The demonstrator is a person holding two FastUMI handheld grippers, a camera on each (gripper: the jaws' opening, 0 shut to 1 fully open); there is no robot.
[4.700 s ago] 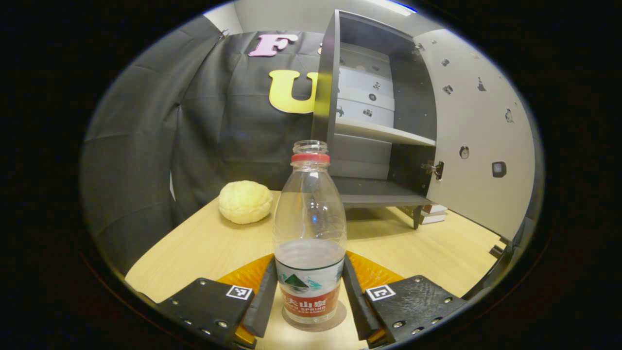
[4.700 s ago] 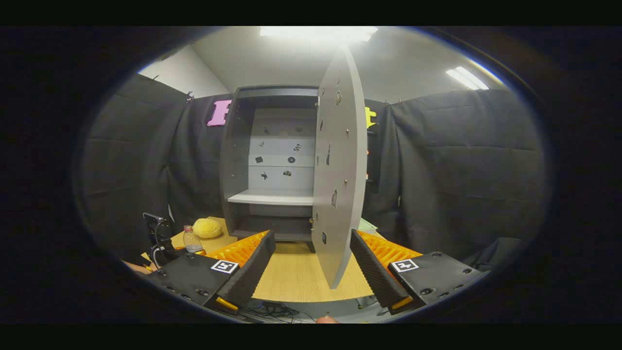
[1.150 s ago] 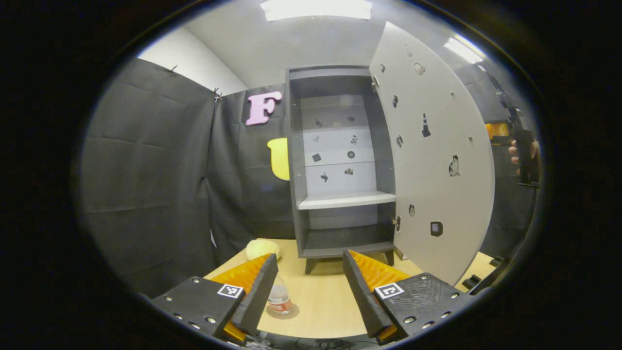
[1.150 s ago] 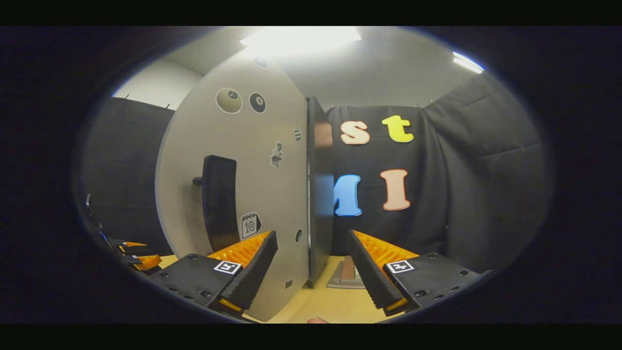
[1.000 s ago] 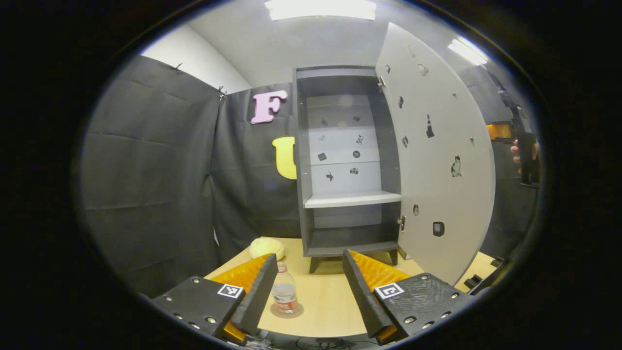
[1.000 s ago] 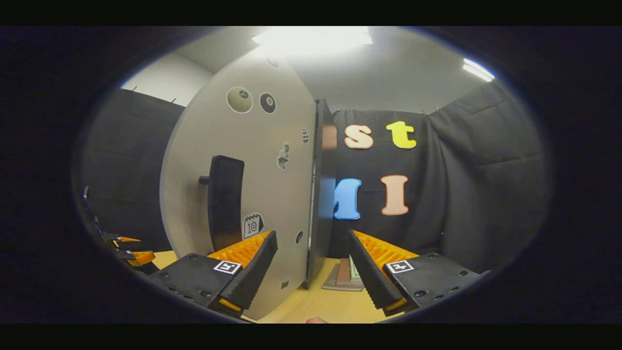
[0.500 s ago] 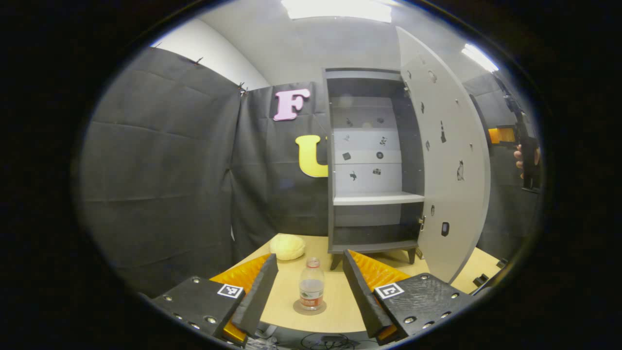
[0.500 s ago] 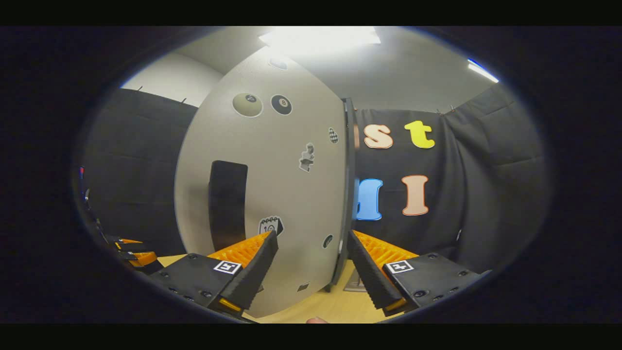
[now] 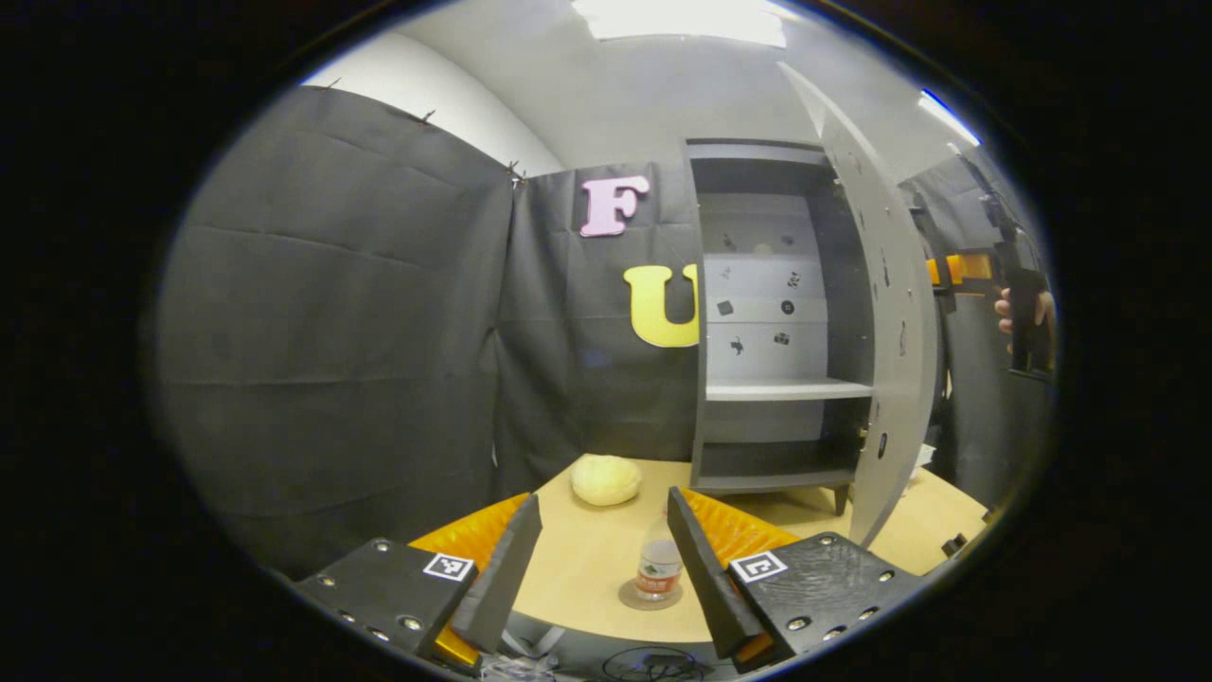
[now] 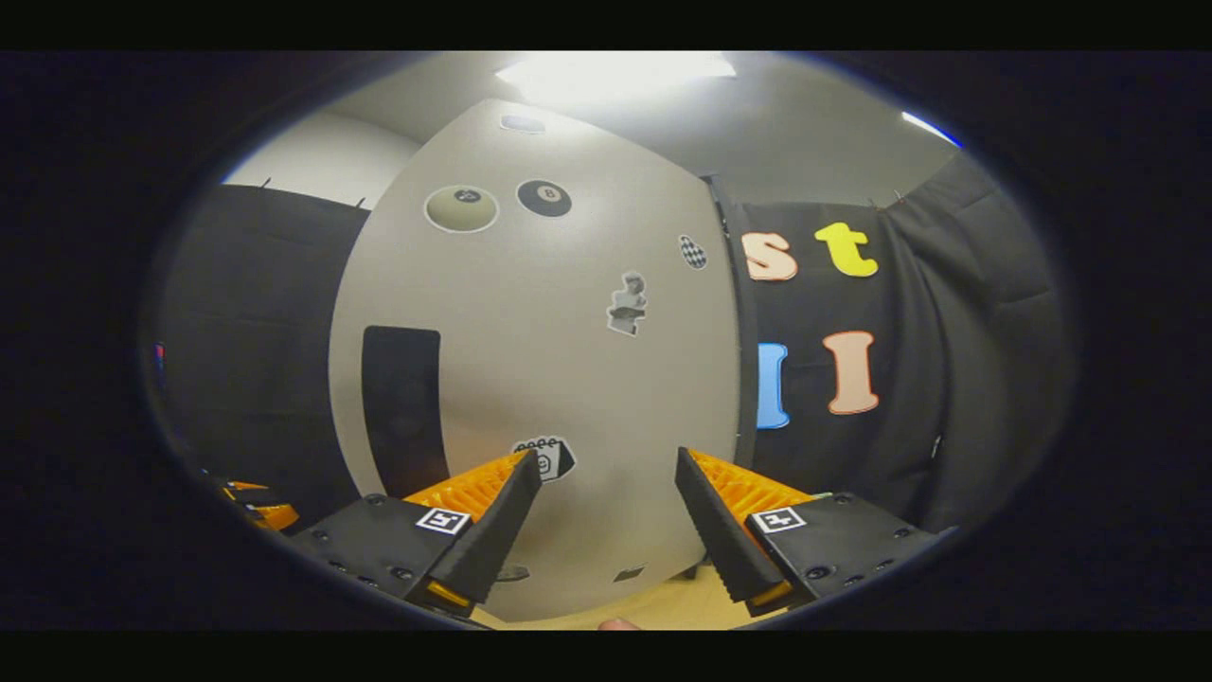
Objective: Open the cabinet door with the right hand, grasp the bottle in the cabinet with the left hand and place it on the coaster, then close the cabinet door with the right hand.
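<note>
The left gripper [image 9: 597,559] hangs with its fingers spread wide and nothing between them, drawn back from the near edge of the table [image 9: 587,568]. A yellow bun [image 9: 606,479] lies toward the table's far edge, beside the cabinet [image 9: 781,322]. The bottle [image 9: 658,571] stands upright on the round coaster [image 9: 630,598] close to the near edge. The cabinet door [image 9: 885,313] stands partly open. In the right gripper view, the right gripper [image 10: 601,530] is also wide apart and empty, facing the door's outer side, where a dark handle [image 10: 404,407] sits near its left edge.
</note>
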